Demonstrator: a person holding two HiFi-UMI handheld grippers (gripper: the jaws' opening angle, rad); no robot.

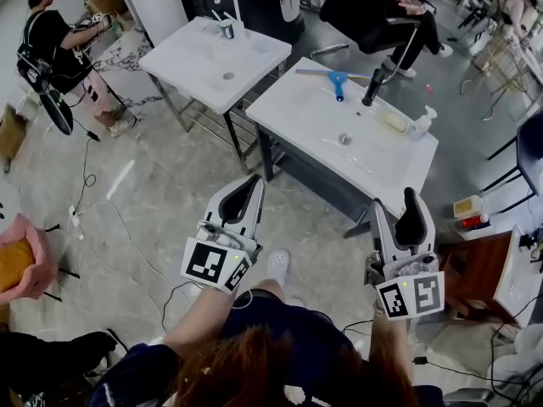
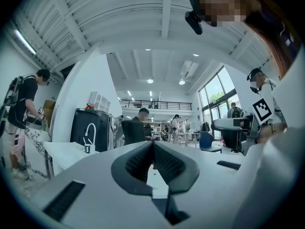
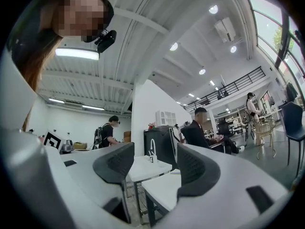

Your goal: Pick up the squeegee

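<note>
The squeegee (image 1: 338,81), with a blue handle and a long thin blade, lies at the far edge of the nearer white sink table (image 1: 297,113), beside a black faucet (image 1: 373,87). Both grippers are well short of that table, held over the floor. My left gripper (image 1: 254,181) is shut, its dark pads meeting with nothing between them; the left gripper view shows the left gripper (image 2: 152,146) the same way. My right gripper (image 1: 412,196) is open and empty. In the right gripper view a wide gap shows between the pads of the right gripper (image 3: 155,162), with the sink tables beyond.
A soap bottle (image 1: 422,124) and a yellow sponge (image 1: 394,121) sit on the near table. A second sink table (image 1: 182,62) with a white faucet stands to its left. A person (image 1: 51,49) stands far left, another sits behind. A wooden stand (image 1: 475,270) is at right; cables cross the floor.
</note>
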